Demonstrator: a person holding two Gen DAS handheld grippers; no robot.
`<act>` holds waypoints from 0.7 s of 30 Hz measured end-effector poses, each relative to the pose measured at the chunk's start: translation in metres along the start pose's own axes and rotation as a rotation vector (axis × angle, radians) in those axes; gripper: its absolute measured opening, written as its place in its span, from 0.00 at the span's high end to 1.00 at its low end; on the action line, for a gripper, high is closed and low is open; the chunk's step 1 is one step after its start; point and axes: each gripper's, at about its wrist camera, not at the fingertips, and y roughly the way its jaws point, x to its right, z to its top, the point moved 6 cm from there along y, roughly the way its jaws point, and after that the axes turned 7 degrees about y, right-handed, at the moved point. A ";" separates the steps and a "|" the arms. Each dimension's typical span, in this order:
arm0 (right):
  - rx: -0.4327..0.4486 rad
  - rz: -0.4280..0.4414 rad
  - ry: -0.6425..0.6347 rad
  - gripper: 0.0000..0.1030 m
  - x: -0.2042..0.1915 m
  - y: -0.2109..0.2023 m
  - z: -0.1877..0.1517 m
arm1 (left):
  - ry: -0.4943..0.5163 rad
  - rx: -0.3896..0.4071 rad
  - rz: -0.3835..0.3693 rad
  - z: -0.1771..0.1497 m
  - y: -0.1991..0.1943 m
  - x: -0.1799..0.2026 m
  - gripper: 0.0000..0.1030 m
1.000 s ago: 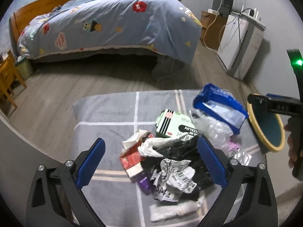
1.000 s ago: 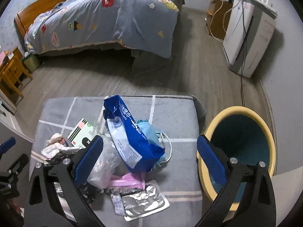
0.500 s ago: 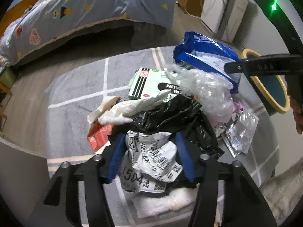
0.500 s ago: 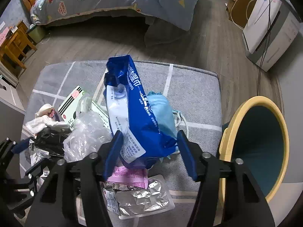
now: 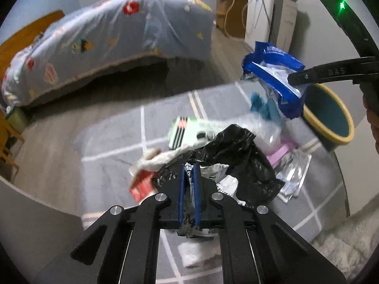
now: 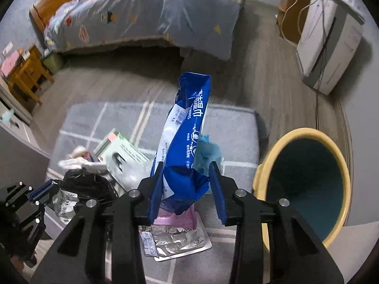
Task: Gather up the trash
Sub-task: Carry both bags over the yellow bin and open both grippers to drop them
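Pickup step; left gripper clamped on crumpled black plastic bag beside round yellow-rimmed teal bin; right gripper closing on blue plastic wipes packet, apparently lifted beside bin; next, carry both over bin, release. Remaining: silver foil pouch, white-green carton; nothing blocks bin.

A grey checked rug carries a green box, a foil pack and a yellow bin.
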 end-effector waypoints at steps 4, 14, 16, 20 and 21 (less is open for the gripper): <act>0.040 0.041 0.048 0.64 0.009 -0.029 0.008 | -0.019 0.096 0.016 0.022 -0.030 -0.002 0.92; 0.138 0.007 0.151 0.64 0.079 -0.082 0.018 | 0.028 0.213 -0.072 0.086 -0.057 0.046 0.92; 0.143 -0.032 0.186 0.64 0.102 -0.084 0.018 | 0.041 0.209 -0.105 0.094 -0.050 0.063 0.92; 0.124 -0.109 0.274 0.64 0.157 -0.076 0.010 | 0.095 0.180 -0.166 0.111 -0.030 0.108 0.92; 0.114 -0.127 0.288 0.64 0.167 -0.072 0.007 | 0.109 0.172 -0.178 0.115 -0.024 0.119 0.92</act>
